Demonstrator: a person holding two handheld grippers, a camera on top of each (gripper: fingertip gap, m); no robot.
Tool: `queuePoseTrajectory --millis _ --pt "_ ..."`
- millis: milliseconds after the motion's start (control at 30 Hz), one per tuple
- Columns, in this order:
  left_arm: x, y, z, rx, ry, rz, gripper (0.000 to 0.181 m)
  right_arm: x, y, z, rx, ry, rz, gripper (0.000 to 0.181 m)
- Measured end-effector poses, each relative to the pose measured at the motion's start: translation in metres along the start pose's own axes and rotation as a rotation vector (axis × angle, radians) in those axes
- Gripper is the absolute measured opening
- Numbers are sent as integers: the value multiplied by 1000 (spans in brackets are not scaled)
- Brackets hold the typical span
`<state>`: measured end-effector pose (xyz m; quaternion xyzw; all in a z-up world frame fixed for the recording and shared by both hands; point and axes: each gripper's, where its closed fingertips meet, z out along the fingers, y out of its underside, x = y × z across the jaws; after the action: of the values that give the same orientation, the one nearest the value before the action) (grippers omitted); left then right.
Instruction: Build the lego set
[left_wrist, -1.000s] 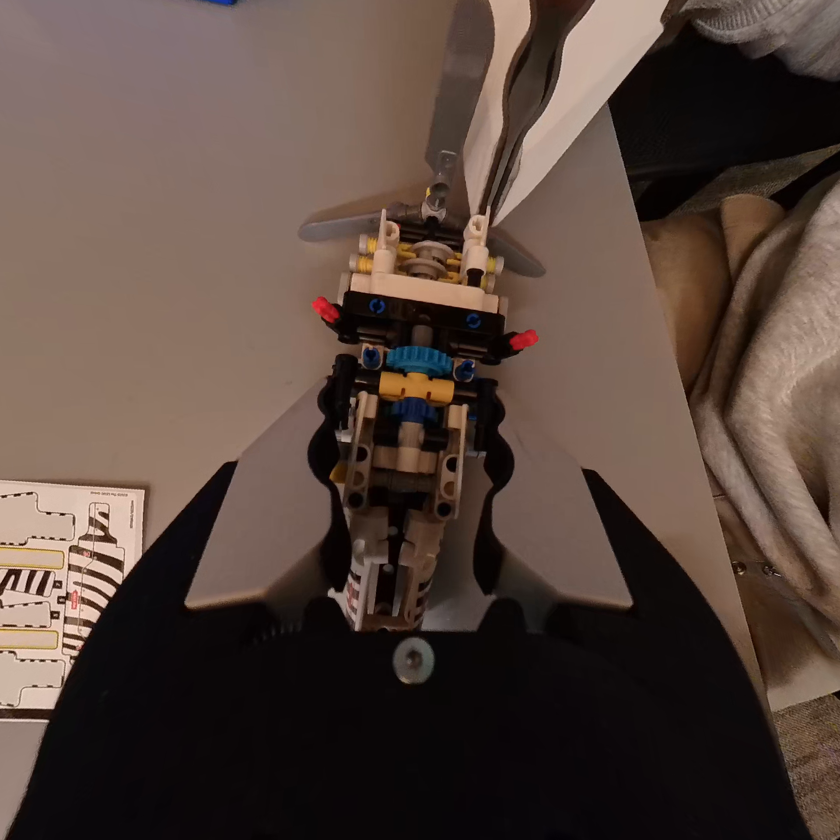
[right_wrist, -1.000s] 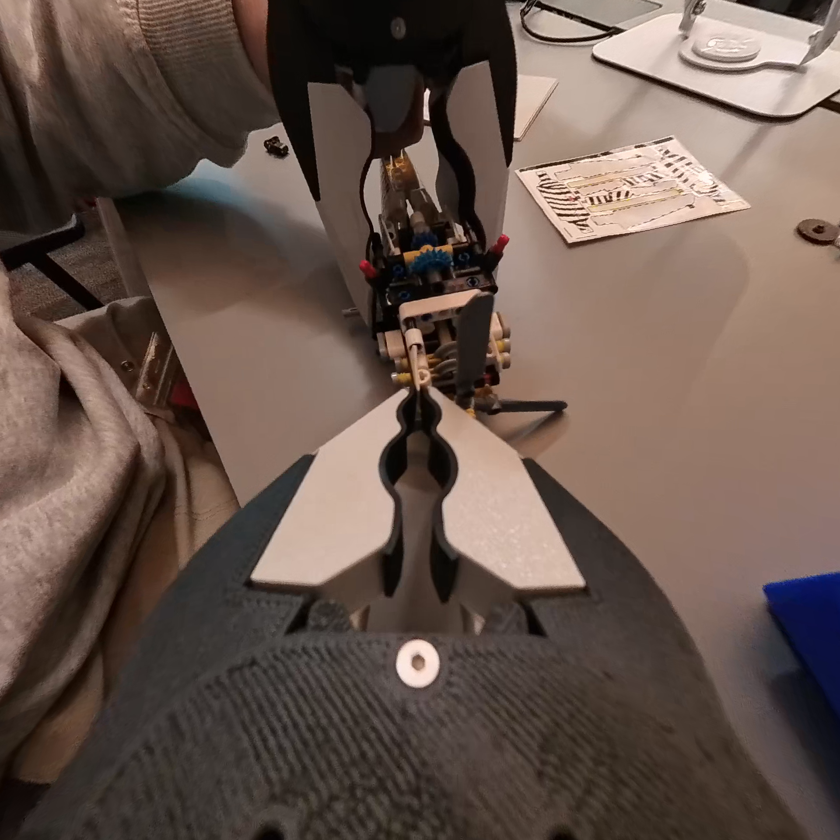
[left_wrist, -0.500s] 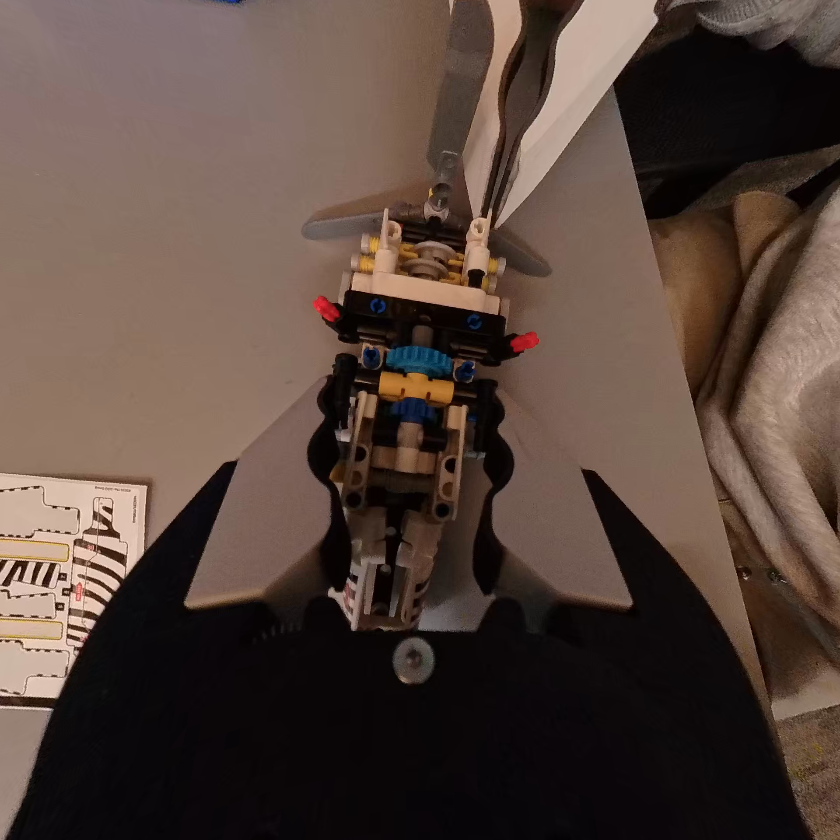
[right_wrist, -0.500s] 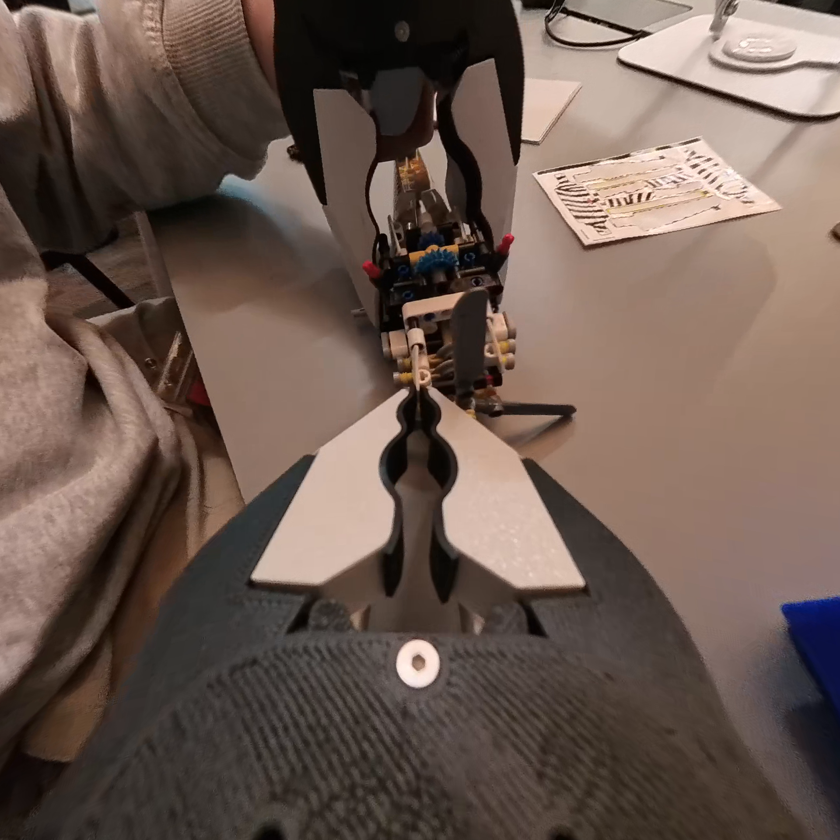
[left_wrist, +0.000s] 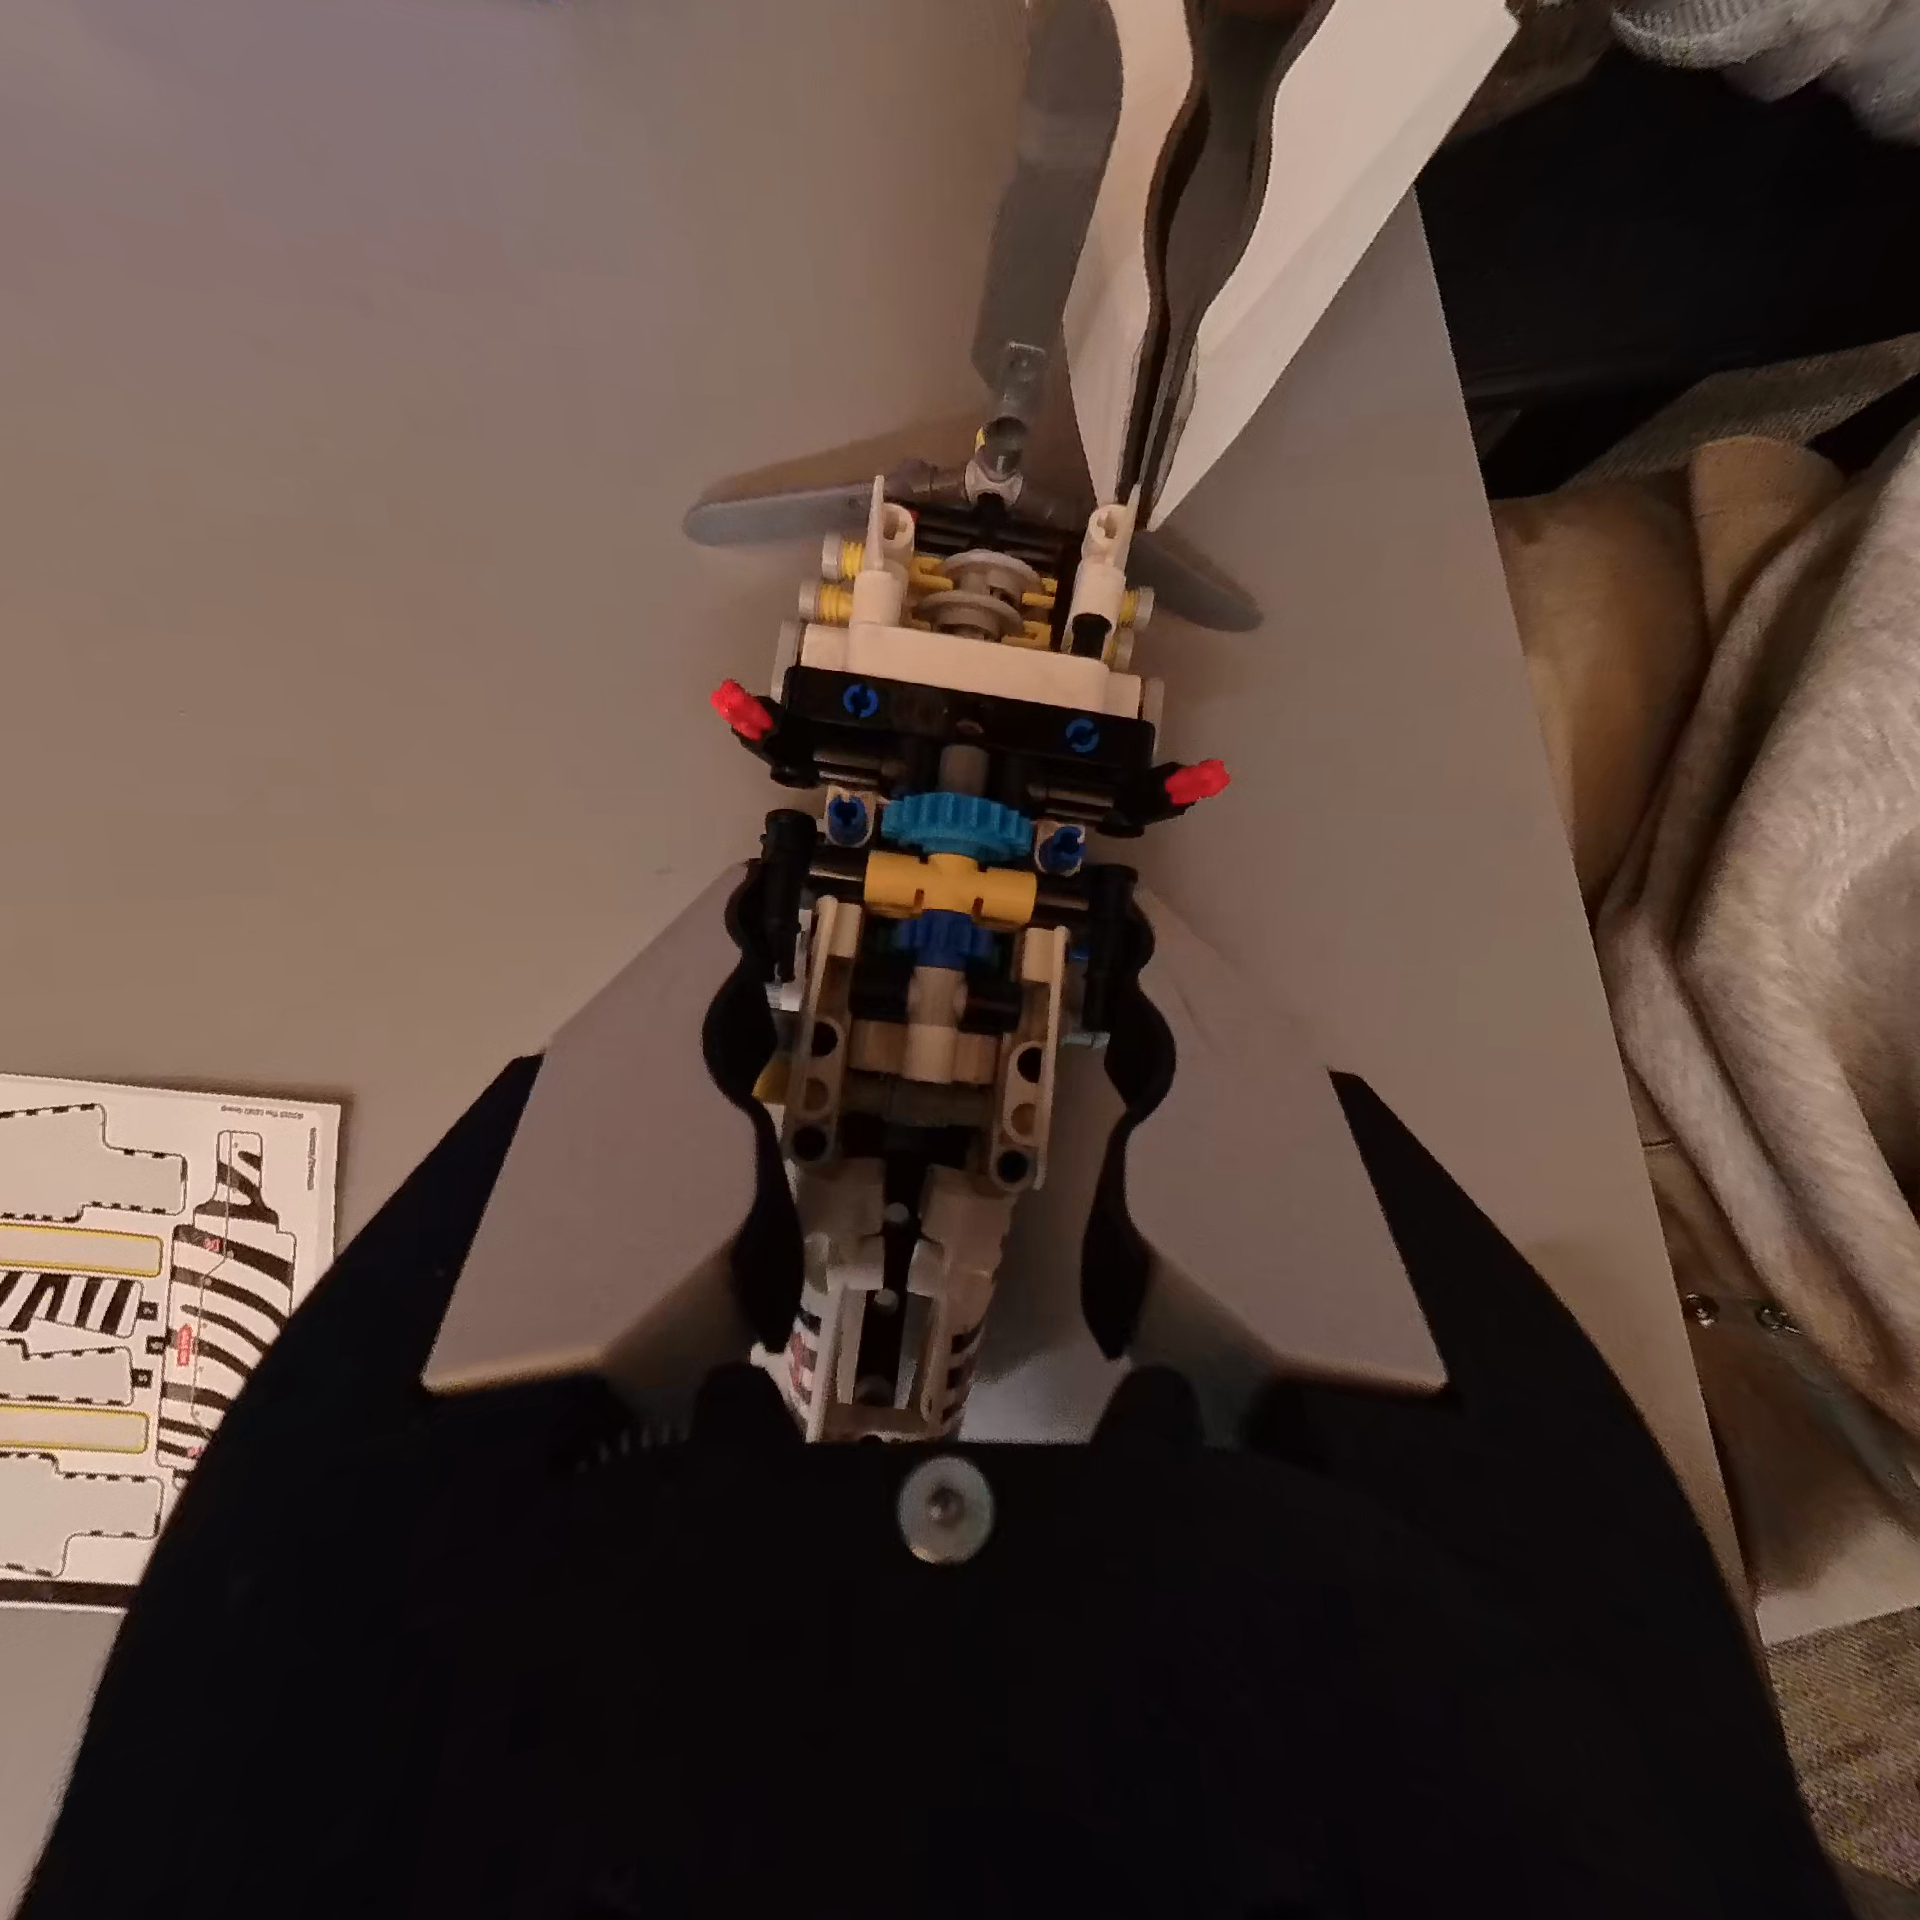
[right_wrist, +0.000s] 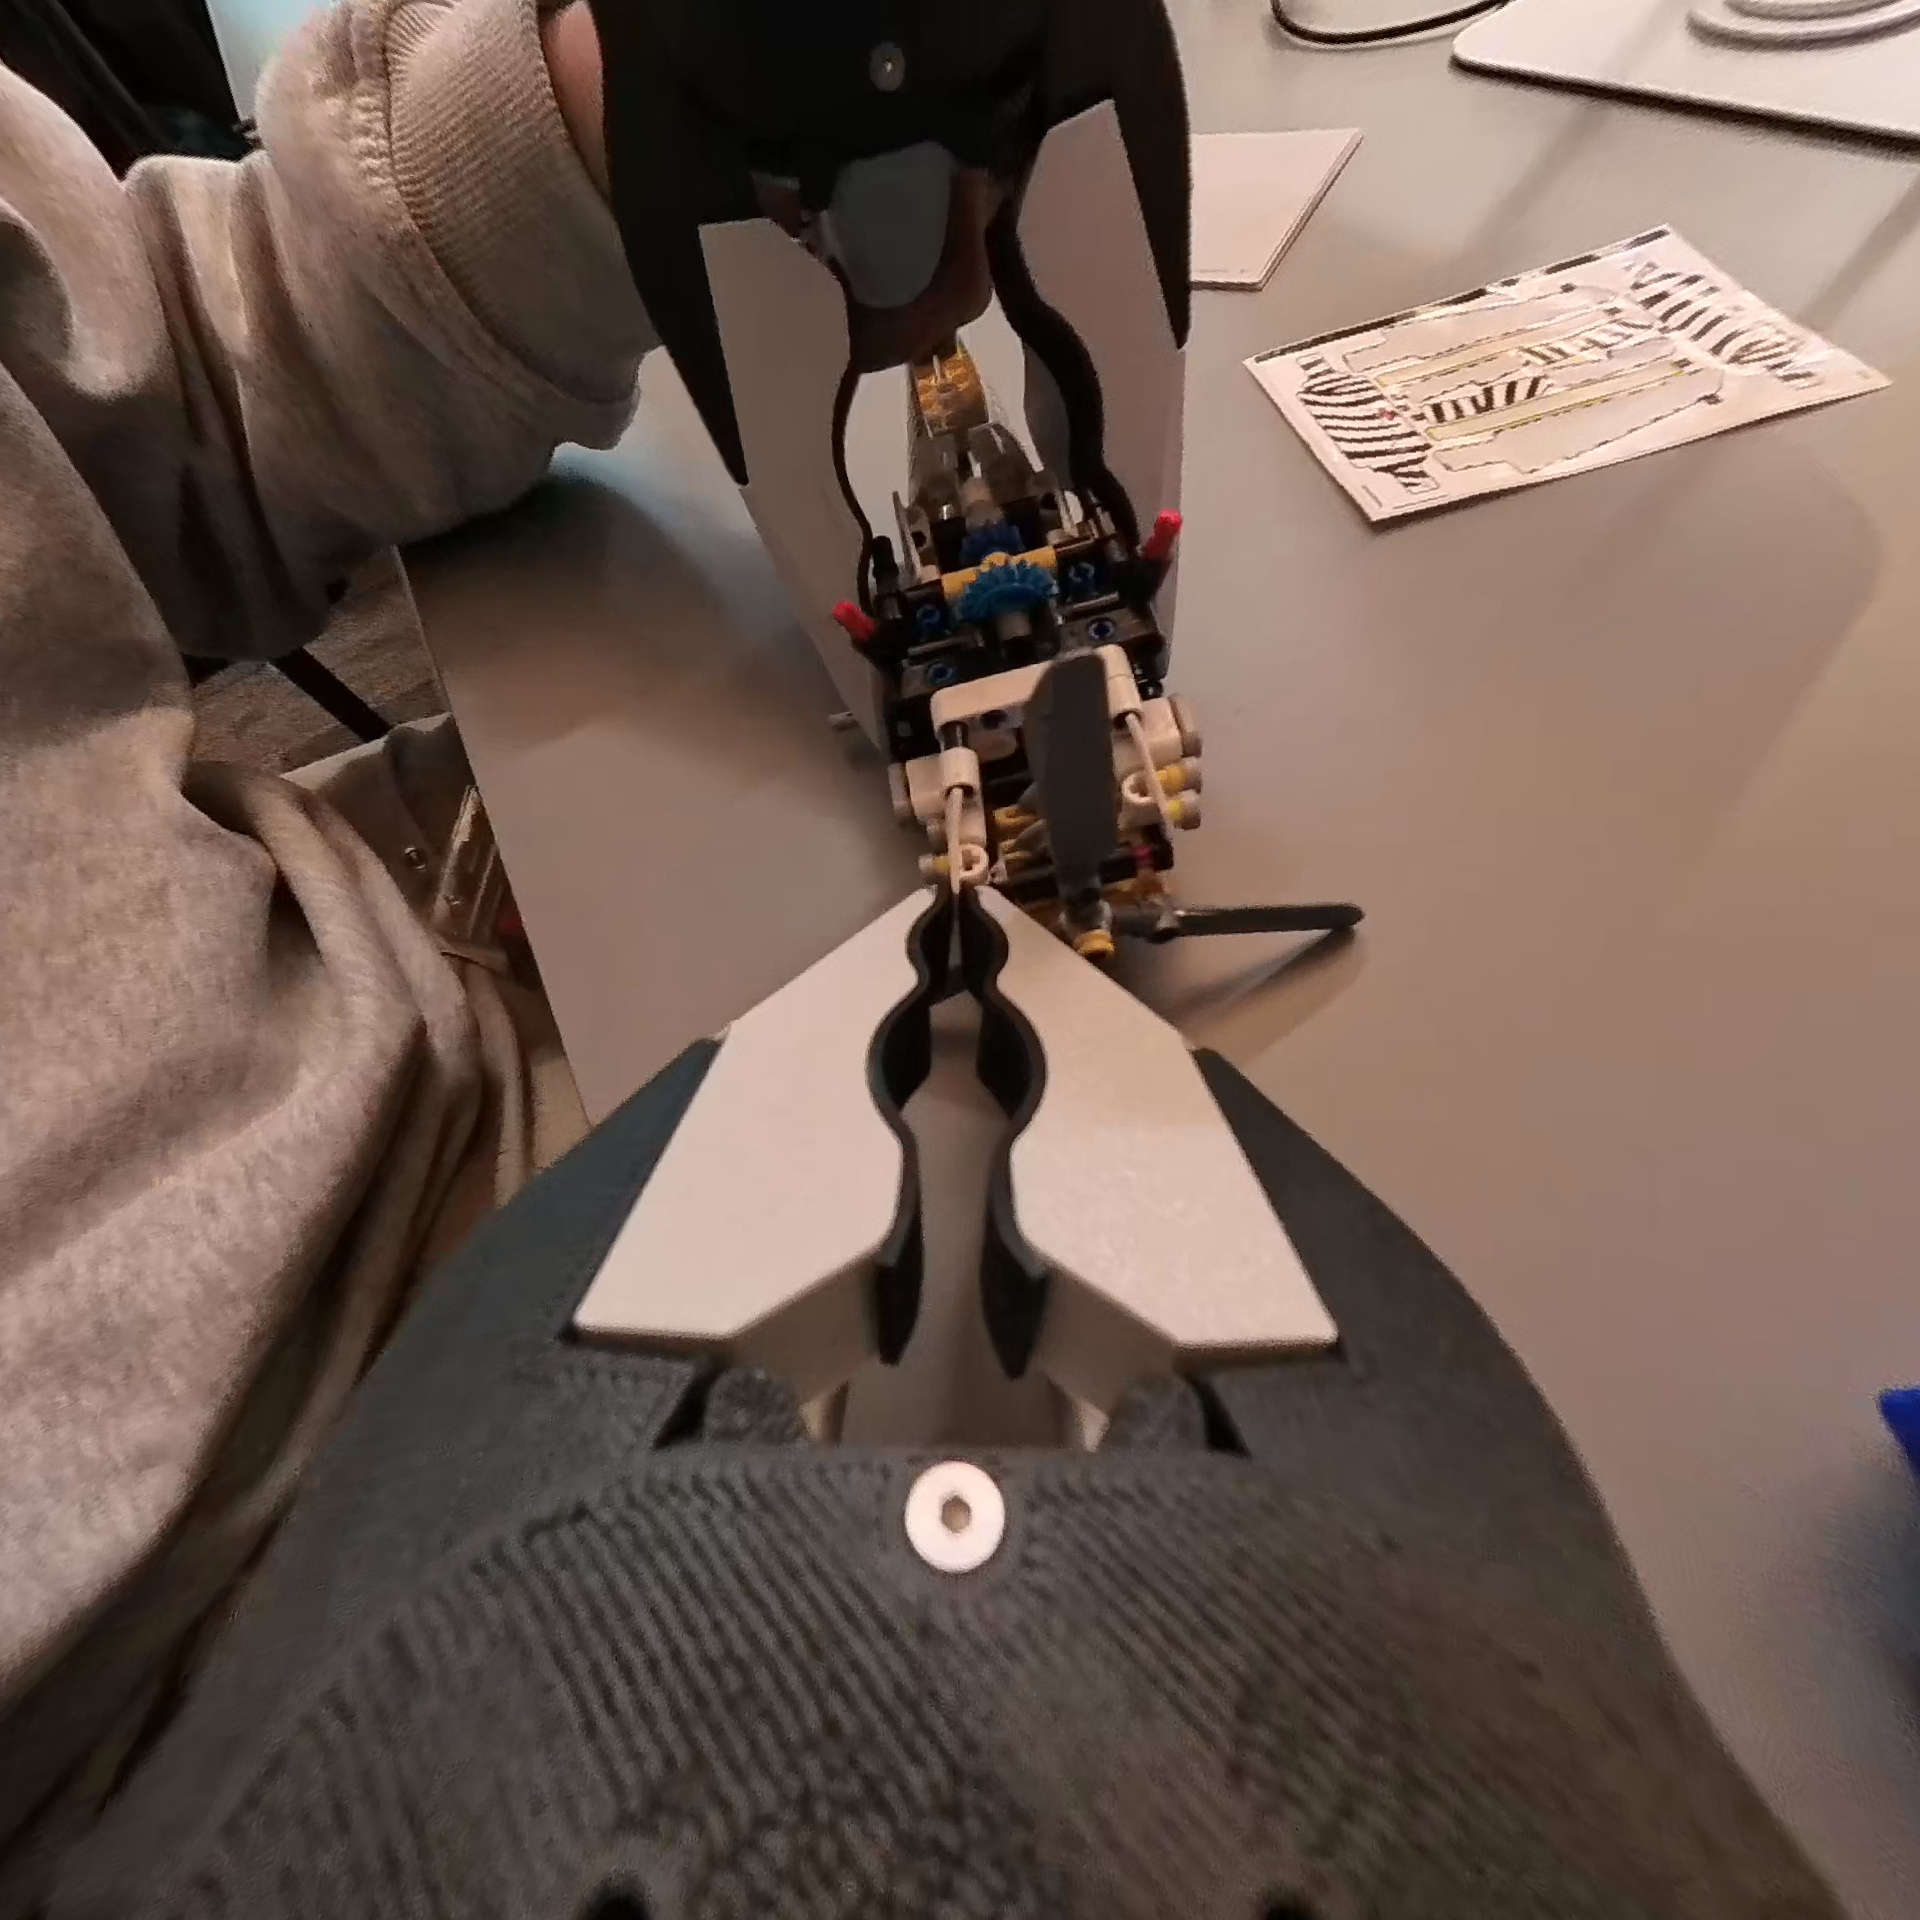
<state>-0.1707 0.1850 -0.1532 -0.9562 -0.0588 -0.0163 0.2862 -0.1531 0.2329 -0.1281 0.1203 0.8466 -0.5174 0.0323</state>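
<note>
Now the left gripper (left_wrist: 940, 997) is clamped on the rear of the lego model (left_wrist: 966, 748), which sits on the grey table (left_wrist: 364, 520) near its edge. Opposite, the right gripper (right_wrist: 961, 914) has its tips pinched together on a thin white rod (right_wrist: 961, 831) at the model's front, beside the grey propeller (right_wrist: 1070, 769); a sticker sheet (right_wrist: 1558, 369) lies well apart.

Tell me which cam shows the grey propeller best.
Right wrist view: the grey propeller sits at the model's near end, with one blade upright and another lying out to the right. In the left wrist view the propeller is at the model's far end, and the right tongs partly cover it.
</note>
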Motion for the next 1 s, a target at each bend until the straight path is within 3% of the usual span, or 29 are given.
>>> queuePoseTrajectory --millis 1000 --pt "-1 1 1 -25 -18 -2 62 7 -2 1 5 125 -77 0"
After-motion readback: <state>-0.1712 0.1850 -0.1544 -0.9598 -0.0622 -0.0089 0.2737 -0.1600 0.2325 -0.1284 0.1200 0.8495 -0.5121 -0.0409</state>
